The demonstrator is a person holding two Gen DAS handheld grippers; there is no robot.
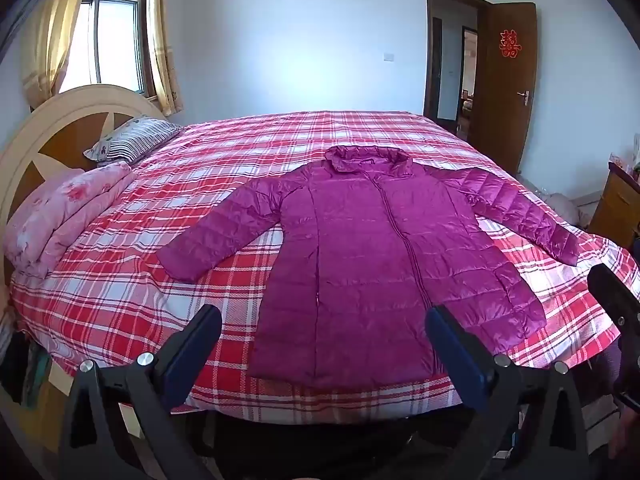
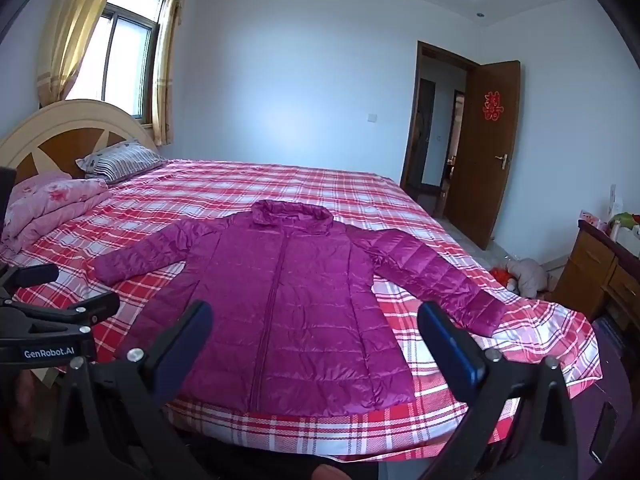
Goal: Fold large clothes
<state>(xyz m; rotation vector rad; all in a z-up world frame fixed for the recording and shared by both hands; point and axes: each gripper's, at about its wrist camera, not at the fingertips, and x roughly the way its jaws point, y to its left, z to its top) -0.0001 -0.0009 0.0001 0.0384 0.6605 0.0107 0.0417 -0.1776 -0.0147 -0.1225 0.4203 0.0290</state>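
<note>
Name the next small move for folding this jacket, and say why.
Probably bring the left gripper down to the near sleeve cuff to fold it inward: the purple jacket lies flat and zipped, sleeves spread, and both the left and the right gripper hover open, empty.

We note a bedroom with pale walls (image 2: 300, 80) and daylight from a window (image 2: 124, 48) hung with yellow curtains (image 2: 168, 60). A bed (image 2: 240, 184) in red plaid has a rounded headboard (image 2: 60, 128), striped pillow (image 2: 120, 160) and pink quilt (image 2: 48, 204). A brown door (image 2: 480, 152) stands open; wooden cabinet (image 2: 600, 276) at right.
</note>
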